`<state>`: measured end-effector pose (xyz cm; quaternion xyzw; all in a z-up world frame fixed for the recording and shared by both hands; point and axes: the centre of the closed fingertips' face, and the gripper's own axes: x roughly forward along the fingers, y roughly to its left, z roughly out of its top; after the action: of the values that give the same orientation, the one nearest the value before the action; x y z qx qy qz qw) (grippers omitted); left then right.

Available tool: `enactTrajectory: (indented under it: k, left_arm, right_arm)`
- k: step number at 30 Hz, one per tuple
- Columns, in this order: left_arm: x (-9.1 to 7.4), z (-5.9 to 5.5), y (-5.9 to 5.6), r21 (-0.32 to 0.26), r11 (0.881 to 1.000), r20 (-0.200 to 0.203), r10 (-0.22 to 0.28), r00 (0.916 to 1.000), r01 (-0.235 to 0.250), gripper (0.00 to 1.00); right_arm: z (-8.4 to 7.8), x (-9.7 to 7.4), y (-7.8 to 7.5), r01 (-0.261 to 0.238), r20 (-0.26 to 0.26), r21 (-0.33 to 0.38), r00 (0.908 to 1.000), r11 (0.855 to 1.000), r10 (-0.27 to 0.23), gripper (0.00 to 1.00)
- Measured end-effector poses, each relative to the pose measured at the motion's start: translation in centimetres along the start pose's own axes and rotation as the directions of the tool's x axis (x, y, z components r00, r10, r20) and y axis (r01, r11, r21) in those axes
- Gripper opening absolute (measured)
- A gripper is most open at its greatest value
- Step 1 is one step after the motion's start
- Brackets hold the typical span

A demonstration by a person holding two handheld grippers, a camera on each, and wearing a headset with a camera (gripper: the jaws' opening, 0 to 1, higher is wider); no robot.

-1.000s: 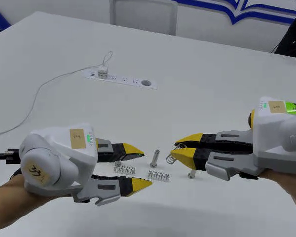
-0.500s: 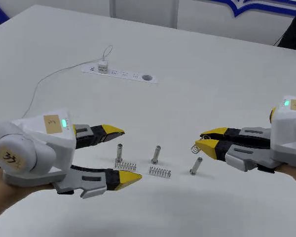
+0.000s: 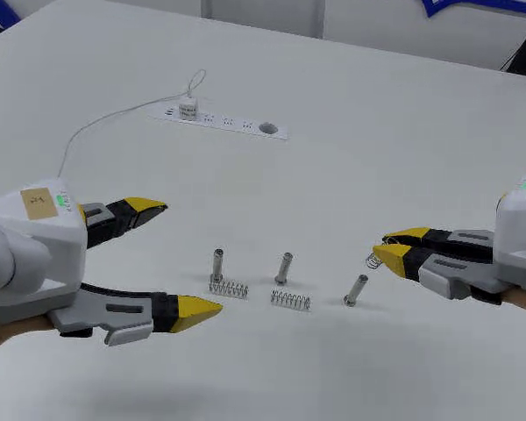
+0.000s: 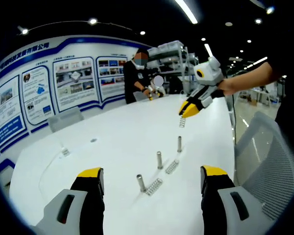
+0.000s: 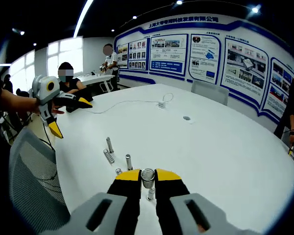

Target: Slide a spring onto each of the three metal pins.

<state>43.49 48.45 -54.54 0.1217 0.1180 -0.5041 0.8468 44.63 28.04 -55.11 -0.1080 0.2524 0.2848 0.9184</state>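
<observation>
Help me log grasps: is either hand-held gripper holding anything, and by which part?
The right hand-held gripper pinches a spring by one end between its tips; the rest hangs free. The left hand-held gripper is open and holds nothing.

We see a white bench (image 3: 377, 105) with three pins (image 3: 283, 267) standing, two springs (image 3: 290, 301) lying beside them, and a power strip (image 3: 223, 123).

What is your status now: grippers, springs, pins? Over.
Left gripper open, empty. Right gripper shut on spring, off the table. Pins standing, all three bare; loose springs lie beside them. Power strip far behind, no obstacle.
</observation>
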Motion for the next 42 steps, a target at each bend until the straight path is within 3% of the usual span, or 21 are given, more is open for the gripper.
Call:
enactTrajectory:
  k: [6, 11, 17, 19, 25, 42]
  left_arm:
    - [-0.3, -0.6, 0.4, -0.030, 0.999, -0.013, 0.033, 0.9994, -0.034, 0.91]
    - [-0.3, -1.3, 0.4, -0.068, 0.996, -0.013, 0.065, 0.9978, -0.065, 0.97]
    - [-0.7, -2.2, 0.8, -0.081, 0.989, -0.020, 0.122, 0.9924, -0.123, 0.96]
    - [-1.0, -2.5, 1.1, -0.112, 0.983, -0.020, 0.143, 0.9896, -0.144, 0.96]
    - [-1.2, -3.5, 0.8, -0.126, 0.981, -0.040, 0.144, 0.9887, -0.148, 0.95]
    - [-1.4, -4.8, 0.3, -0.147, 0.975, -0.065, 0.159, 0.9851, -0.168, 0.93]
  right_arm:
    - [-1.1, 0.6, -0.8, 0.029, -0.011, 0.029, 0.9995, 0.999, -0.028, 0.11]
    - [-1.6, 1.3, -0.8, 0.024, -0.021, 0.048, 0.9995, 0.999, -0.023, 0.11]
    - [-2.4, 2.1, -0.8, 0.025, -0.037, 0.052, 0.9991, 0.998, -0.023, 0.11]
    - [-2.9, 2.3, -1.0, 0.031, -0.051, 0.043, 0.9983, 0.999, -0.029, 0.11]
    - [-3.0, 2.5, -0.8, 0.009, -0.042, 0.086, 0.9991, 0.996, -0.006, 0.11]
    - [-3.9, 3.5, -0.2, -0.008, -0.091, 0.048, 0.9958, 0.999, 0.012, 0.11]
